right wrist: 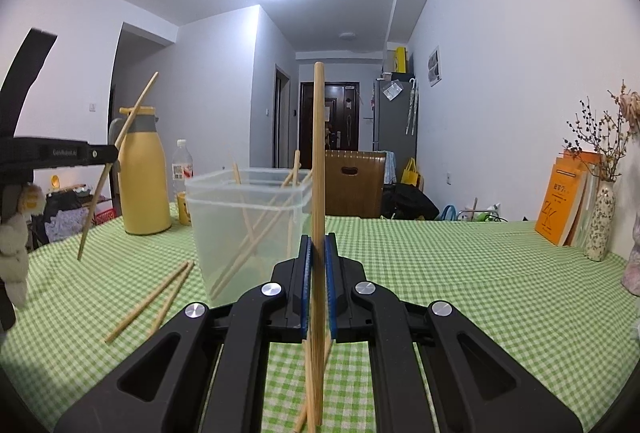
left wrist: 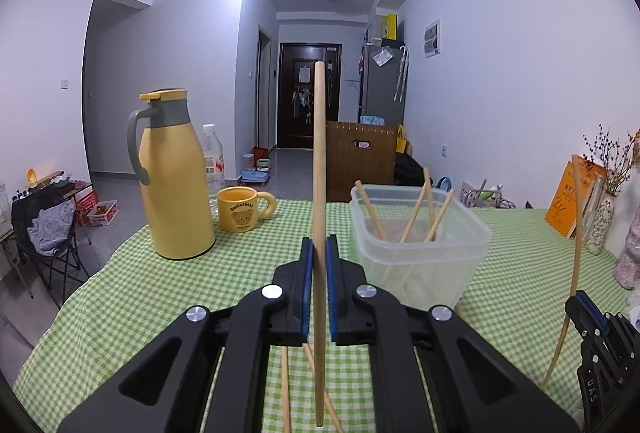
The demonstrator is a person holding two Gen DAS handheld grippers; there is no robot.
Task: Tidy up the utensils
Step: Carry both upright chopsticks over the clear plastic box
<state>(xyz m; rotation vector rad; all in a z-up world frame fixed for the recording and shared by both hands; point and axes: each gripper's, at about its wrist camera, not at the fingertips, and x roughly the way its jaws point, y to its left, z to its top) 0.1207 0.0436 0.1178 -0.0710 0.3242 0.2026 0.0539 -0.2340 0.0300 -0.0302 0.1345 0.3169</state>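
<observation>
on green checked tablecloth [right wrist: 460,273]: clear tub [right wrist: 248,225], loose chopsticks [right wrist: 152,301]; hallway behind.

4 pale wooden chopsticks [left wrist: 412,221] lean inside a clear plastic tub [left wrist: 420,233]; 2 loose chopsticks [right wrist: 154,299] lie beside it.

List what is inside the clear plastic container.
The clear plastic container holds several wooden chopsticks leaning against its walls, about four. The right tongs and their chopstick cover its right edge.
</observation>
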